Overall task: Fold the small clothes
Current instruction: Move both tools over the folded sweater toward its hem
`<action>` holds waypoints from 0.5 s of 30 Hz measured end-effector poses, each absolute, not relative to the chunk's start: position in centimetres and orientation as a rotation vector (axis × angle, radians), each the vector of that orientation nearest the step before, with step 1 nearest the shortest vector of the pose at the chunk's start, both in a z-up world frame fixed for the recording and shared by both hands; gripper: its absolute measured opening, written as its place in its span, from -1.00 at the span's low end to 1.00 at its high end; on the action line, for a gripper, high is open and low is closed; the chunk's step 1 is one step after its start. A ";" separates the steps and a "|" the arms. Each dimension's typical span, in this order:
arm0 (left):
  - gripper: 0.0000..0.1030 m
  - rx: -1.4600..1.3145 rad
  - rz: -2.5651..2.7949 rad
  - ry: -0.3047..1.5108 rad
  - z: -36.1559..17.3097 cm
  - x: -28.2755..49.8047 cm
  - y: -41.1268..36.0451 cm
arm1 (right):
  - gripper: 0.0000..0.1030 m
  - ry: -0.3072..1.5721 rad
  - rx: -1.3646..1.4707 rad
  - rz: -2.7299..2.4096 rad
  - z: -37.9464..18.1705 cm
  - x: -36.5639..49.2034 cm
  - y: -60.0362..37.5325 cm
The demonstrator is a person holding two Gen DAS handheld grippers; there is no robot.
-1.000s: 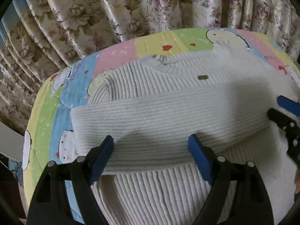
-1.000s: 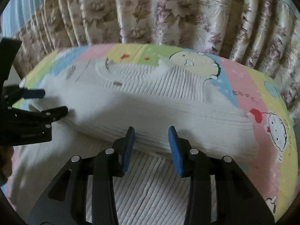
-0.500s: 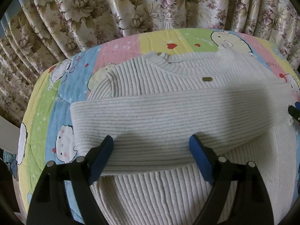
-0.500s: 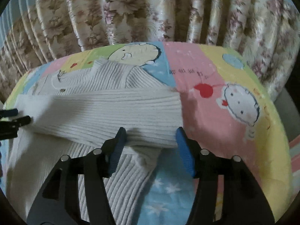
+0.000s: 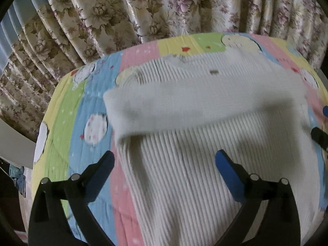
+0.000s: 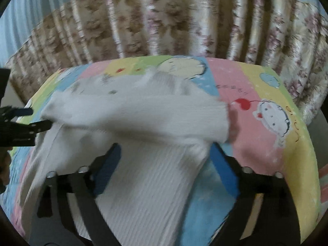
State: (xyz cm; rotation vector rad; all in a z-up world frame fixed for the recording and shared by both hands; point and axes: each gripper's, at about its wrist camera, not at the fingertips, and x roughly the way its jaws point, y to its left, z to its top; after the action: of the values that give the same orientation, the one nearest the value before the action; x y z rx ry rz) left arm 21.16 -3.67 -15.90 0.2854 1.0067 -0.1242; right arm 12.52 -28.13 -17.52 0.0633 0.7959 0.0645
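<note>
A white ribbed sweater (image 5: 205, 164) is spread on the cartoon-print bed (image 5: 67, 123); over it, the left gripper (image 5: 164, 162) and right gripper (image 6: 164, 157) are held wide open, with nothing gripped

Sweater (image 5: 205, 123) on quilt (image 5: 67, 106), before curtain (image 5: 143, 6)
</note>
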 end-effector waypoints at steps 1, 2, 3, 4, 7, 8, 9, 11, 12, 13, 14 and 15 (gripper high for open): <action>0.93 0.288 -0.125 1.014 -16.1 20.4 -3.5 | 0.93 0.802 0.058 0.079 -17.5 12.0 -27.4; 0.93 0.293 -0.126 1.023 -16.2 19.3 -3.3 | 0.94 0.812 0.054 0.097 -17.4 11.3 -26.6; 0.93 0.296 -0.125 1.028 -16.4 18.4 -3.1 | 0.94 0.823 0.051 0.114 -17.5 10.6 -25.8; 0.93 0.298 -0.124 1.034 -16.4 17.1 -2.7 | 0.94 0.833 0.047 0.122 -17.6 9.9 -25.1; 0.93 0.280 -0.123 1.041 -16.3 14.2 -1.4 | 0.94 0.875 0.044 0.134 -18.0 7.8 -23.4; 0.93 0.271 -0.119 1.041 -16.2 13.4 -1.0 | 0.94 0.895 0.053 0.132 -18.1 6.9 -23.0; 0.93 0.261 -0.114 1.039 -16.0 12.7 -0.5 | 0.94 0.906 0.063 0.134 -18.3 6.1 -22.8; 0.93 0.230 -0.092 1.031 -15.7 11.0 0.7 | 0.94 0.910 0.079 0.131 -18.3 4.8 -22.4; 0.94 0.212 -0.085 1.027 -15.6 10.3 1.3 | 0.94 0.907 0.086 0.122 -18.2 3.9 -22.3; 0.94 0.188 -0.079 1.026 -15.5 9.7 2.0 | 0.94 0.903 0.092 0.114 -18.1 3.2 -22.2; 0.94 0.151 -0.078 1.027 -15.4 8.8 2.9 | 0.94 0.899 0.098 0.106 -18.0 2.6 -22.1; 0.94 0.121 -0.079 1.023 -15.2 8.2 3.6 | 0.94 0.892 0.102 0.091 -17.8 1.8 -22.1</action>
State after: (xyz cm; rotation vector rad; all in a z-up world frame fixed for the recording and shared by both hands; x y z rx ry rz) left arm 8.20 3.63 -15.17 0.1208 1.0233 -0.0793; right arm 1.77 -22.07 -17.85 0.1022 0.8915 0.0912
